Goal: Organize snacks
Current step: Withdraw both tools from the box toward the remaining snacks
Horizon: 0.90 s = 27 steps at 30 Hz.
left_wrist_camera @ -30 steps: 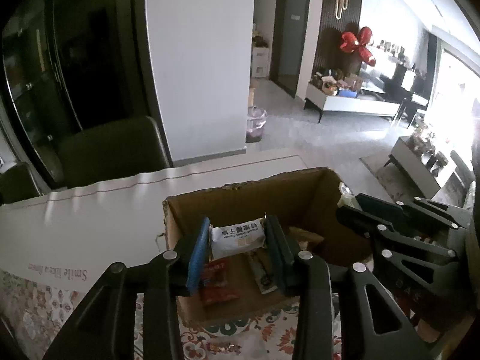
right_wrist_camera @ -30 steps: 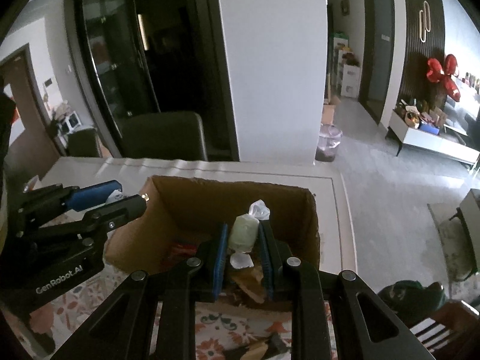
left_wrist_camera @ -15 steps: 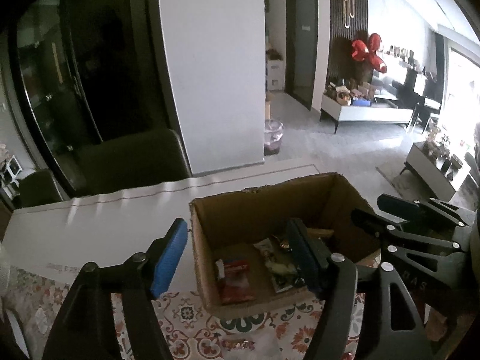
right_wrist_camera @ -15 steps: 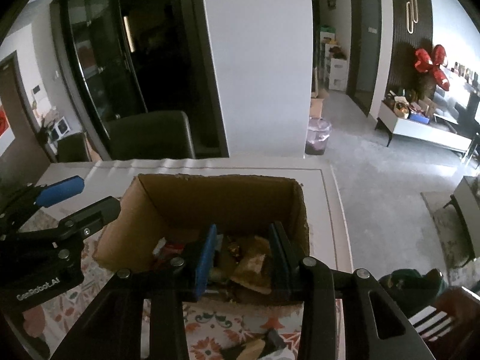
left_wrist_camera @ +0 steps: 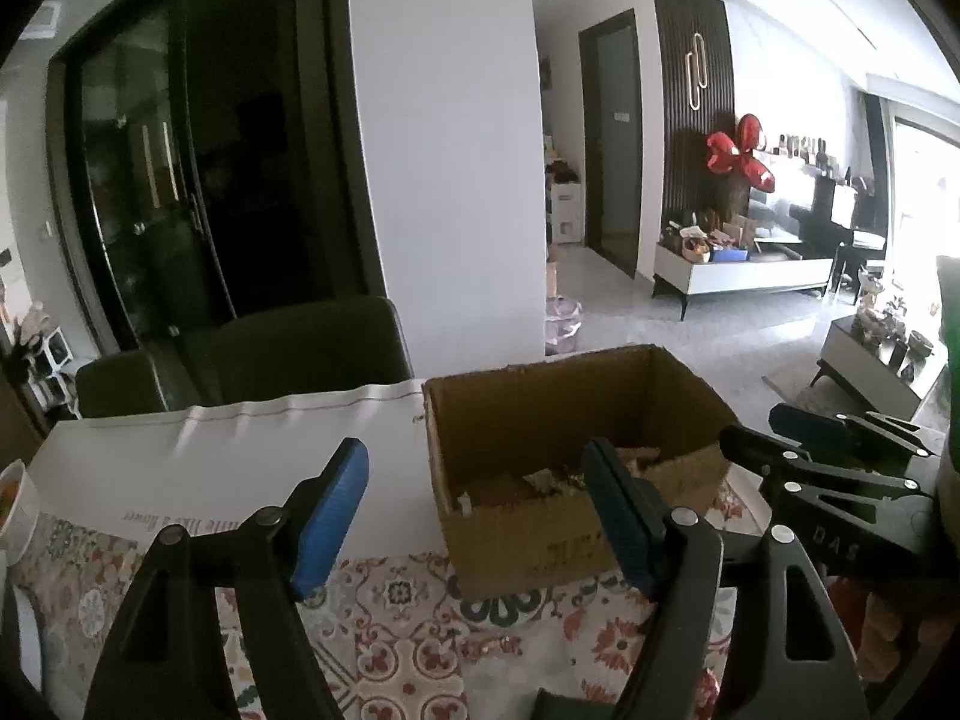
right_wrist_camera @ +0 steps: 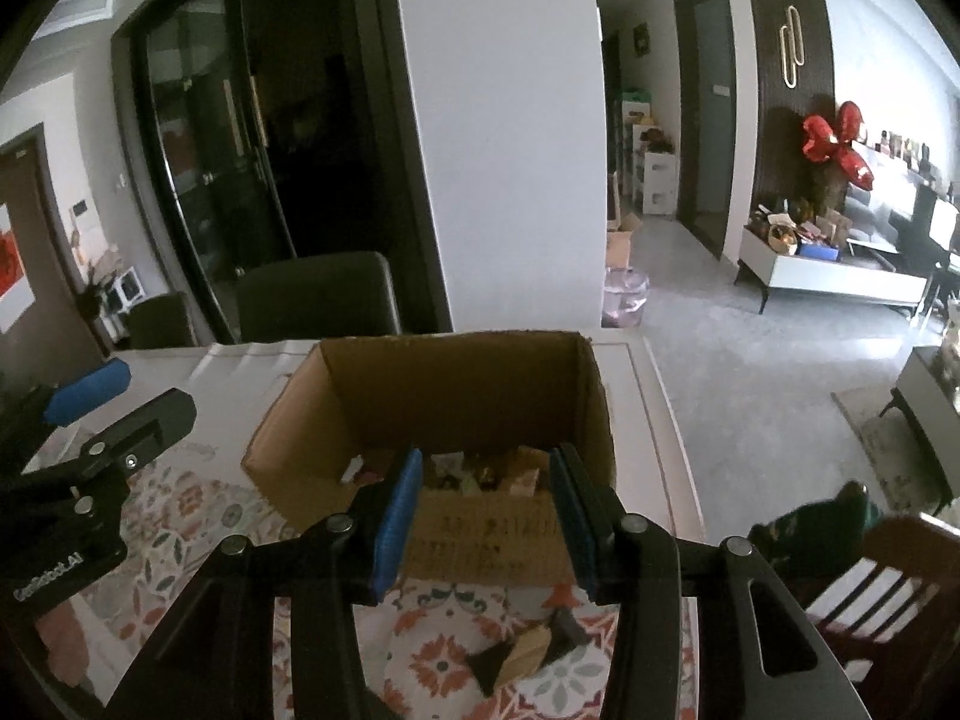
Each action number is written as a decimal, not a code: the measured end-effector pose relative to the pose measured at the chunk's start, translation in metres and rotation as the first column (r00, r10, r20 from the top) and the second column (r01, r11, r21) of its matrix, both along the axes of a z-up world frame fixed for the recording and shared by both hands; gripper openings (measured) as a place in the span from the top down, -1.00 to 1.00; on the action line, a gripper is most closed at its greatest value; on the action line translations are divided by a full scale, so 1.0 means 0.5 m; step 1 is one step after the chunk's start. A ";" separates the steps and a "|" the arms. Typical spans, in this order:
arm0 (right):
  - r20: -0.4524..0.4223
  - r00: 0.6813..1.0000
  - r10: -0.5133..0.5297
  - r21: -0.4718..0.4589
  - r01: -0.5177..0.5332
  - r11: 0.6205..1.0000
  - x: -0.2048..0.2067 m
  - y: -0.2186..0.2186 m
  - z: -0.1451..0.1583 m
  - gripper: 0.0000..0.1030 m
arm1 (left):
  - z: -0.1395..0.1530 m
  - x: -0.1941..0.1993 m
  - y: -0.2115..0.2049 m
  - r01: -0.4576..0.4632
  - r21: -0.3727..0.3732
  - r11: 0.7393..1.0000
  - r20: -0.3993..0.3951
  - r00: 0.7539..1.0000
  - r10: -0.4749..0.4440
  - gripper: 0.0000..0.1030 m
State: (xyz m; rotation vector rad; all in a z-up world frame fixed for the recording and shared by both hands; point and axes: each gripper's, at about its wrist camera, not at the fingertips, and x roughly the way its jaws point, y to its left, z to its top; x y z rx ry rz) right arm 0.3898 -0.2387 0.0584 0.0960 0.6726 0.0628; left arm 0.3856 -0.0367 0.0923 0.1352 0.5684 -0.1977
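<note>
A brown cardboard box [left_wrist_camera: 570, 408] stands open on the table, with several snack packets [left_wrist_camera: 540, 480] lying on its bottom. My left gripper [left_wrist_camera: 474, 516] hovers in front of the box's left corner. Its jaws are opening and nothing is between the blue pads. My right gripper [right_wrist_camera: 485, 519] hangs before the box [right_wrist_camera: 456, 390], just short of the near wall. Its jaws are opening too, with no packet in them, and the snacks [right_wrist_camera: 480, 474] lie beyond. A dark and tan wrapped snack [right_wrist_camera: 528, 654] lies on the tablecloth under the right gripper.
The patterned tablecloth [left_wrist_camera: 408, 600] covers the near table, with a white printed sheet [left_wrist_camera: 240, 450] behind it. A bowl [left_wrist_camera: 12, 504] sits at the far left edge. Dark chairs [left_wrist_camera: 300, 342] stand behind the table and a wooden chair [right_wrist_camera: 870, 588] stands to the right.
Both grippers have let go of the packets they held over the box, opened, and drawn back toward me. The white packet and the pale green one are no longer between the pads.
</note>
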 end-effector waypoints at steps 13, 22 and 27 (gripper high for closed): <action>-0.047 0.997 -0.061 0.060 0.063 0.996 -0.069 0.012 -0.091 0.12 | -0.082 -0.065 0.022 0.008 0.003 1.000 0.003 1.000 -0.008 -0.54; -0.095 0.984 -0.149 0.059 0.155 0.986 -0.084 0.003 -0.180 -0.23 | -0.183 -0.072 0.032 0.025 0.038 0.999 -0.037 0.999 -0.023 -0.55; -0.138 0.970 -0.203 0.065 0.213 0.975 -0.081 0.001 -0.220 -0.23 | -0.250 -0.069 0.035 0.056 0.066 0.996 -0.095 0.994 -0.049 -0.57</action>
